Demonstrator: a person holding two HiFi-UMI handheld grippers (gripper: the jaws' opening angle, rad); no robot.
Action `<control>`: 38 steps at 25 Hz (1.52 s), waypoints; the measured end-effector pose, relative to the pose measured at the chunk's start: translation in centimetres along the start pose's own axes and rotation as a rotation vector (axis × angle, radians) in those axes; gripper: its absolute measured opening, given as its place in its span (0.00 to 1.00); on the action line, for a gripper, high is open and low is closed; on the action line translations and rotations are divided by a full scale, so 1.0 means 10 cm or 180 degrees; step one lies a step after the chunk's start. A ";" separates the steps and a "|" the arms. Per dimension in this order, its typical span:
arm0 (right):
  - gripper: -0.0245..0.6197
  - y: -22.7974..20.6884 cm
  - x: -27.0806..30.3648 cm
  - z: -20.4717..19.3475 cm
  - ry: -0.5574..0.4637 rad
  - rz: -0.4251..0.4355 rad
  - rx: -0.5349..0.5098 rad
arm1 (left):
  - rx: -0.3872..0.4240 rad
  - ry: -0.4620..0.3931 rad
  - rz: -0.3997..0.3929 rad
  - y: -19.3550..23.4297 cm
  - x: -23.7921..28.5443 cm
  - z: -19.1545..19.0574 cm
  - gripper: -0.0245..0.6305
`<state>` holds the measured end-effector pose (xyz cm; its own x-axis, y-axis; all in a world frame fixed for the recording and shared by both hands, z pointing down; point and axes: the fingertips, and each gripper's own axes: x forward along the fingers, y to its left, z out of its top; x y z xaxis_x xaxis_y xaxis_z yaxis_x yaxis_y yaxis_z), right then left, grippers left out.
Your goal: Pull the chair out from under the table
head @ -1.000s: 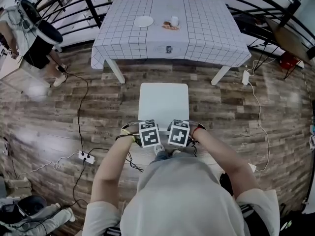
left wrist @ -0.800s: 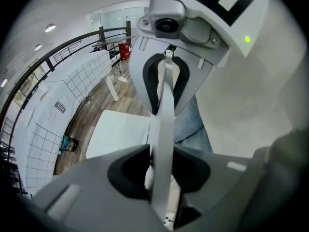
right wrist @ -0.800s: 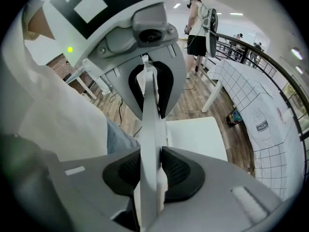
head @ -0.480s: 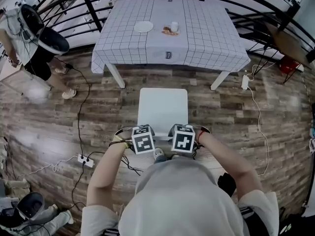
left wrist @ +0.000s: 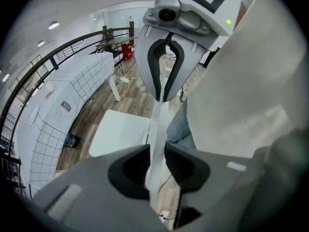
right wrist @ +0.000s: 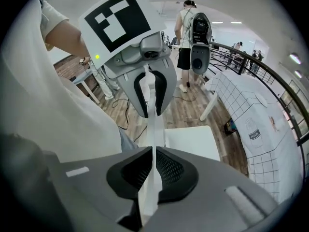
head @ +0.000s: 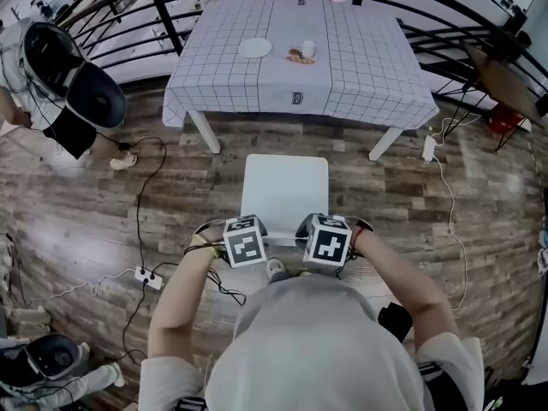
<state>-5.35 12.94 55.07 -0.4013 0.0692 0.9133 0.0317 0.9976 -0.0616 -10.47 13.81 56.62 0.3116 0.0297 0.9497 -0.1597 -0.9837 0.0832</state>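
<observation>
On table (right wrist: 231, 96), label (right wrist: 254, 135) reads "milk" (tiny).

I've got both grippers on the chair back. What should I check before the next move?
1. Left gripper clamped on the backrest: ok.
2. Right gripper on the backrest: ok, its jaws are closing with the pads against it.
3. Seat out from under the table: ok, bare floor shows between them.
4. Floor behind the chair free of snags: not ok, a cable and power strip lie close by.
5. Chair legs all on the floor: cannot tell, they are hidden.
</observation>
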 end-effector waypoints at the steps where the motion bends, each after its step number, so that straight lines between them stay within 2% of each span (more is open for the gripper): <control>1: 0.07 -0.03 -0.01 -0.01 -0.0004 -0.0034 0.0004 | -0.0023 -0.0016 0.0011 0.01 -0.02 0.01 0.19; 5: 0.04 -0.11 -0.08 0.00 -0.0085 -0.0109 0.0045 | -0.0163 -0.0167 0.0170 0.14 -0.14 0.08 0.14; 11: 0.04 -0.28 -0.18 0.09 -0.0303 -0.0286 0.0214 | -0.0626 -0.0687 0.0506 0.43 -0.27 0.23 0.07; 16: 0.04 -0.48 -0.26 0.19 -0.0664 -0.0547 0.0499 | -0.1103 -0.1141 0.0831 0.66 -0.29 0.35 0.06; 24: 0.04 -0.75 -0.41 0.32 -0.1191 -0.0970 0.1016 | -0.1589 -0.1498 0.1354 0.90 -0.40 0.42 0.06; 29: 0.04 -0.81 -0.51 0.42 -0.1617 -0.1169 0.1260 | -0.1916 -0.1925 0.1692 0.99 -0.57 0.44 0.05; 33: 0.04 -0.89 -0.60 0.47 -0.1910 -0.1330 0.1486 | -0.2052 -0.2176 0.1881 1.06 -0.71 0.44 0.05; 38: 0.04 -0.97 -0.68 0.45 -0.2238 -0.1487 0.1855 | -0.2153 -0.2347 0.2013 1.08 -0.79 0.42 0.05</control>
<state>-7.10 2.81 47.67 -0.7111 -0.5272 0.4652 -0.6399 0.7594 -0.1175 -10.71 2.19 48.73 0.4289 -0.7560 0.4945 -0.8737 -0.4863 0.0142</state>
